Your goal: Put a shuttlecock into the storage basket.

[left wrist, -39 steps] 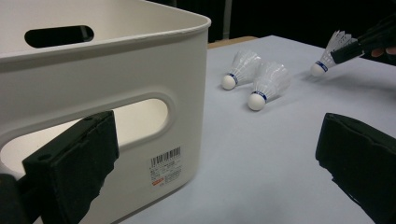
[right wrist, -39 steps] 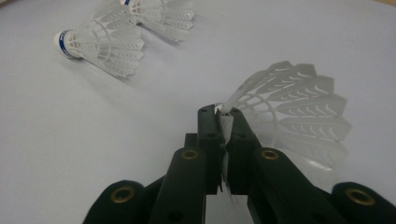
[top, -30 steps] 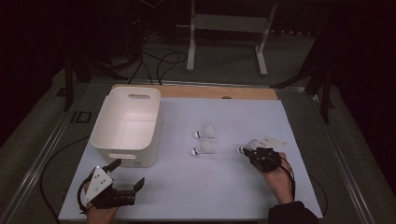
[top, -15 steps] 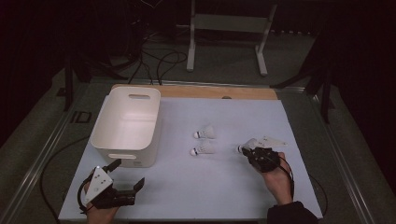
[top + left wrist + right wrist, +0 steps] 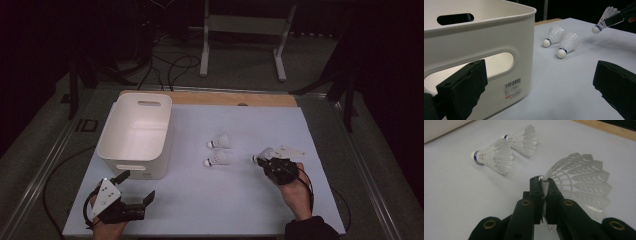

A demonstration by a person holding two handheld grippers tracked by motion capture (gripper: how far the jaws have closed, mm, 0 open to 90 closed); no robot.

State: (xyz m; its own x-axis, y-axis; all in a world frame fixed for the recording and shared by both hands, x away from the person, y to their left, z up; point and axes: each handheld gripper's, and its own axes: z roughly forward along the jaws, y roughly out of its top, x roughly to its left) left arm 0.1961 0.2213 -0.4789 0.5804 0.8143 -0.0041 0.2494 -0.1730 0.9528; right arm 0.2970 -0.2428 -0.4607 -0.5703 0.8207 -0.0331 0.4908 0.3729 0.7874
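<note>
Right gripper view: held shuttlecock (image 5: 584, 178), white feathers, centre-right of frame, its skirt pinched between the closed jaws of the right gripper (image 5: 544, 185). High view: same shuttlecock (image 5: 264, 154) at centre-right, over the white table sheet (image 5: 225, 200). Two loose shuttlecocks (image 5: 219, 142) (image 5: 216, 160) lie near, centre. White handled bin (image 5: 136, 135), centre-left. Left gripper (image 5: 136, 196), lower left, jaws wide apart, holding nothing.

Bin (image 5: 135, 135) sat left on your table (image 5: 240, 200). Two shuttlecocks (image 5: 218, 159) lay right of it. Third shuttlecock (image 5: 264, 155) was farther right, in your right gripper (image 5: 272, 165). Left gripper (image 5: 132, 205) rested before bin.
</note>
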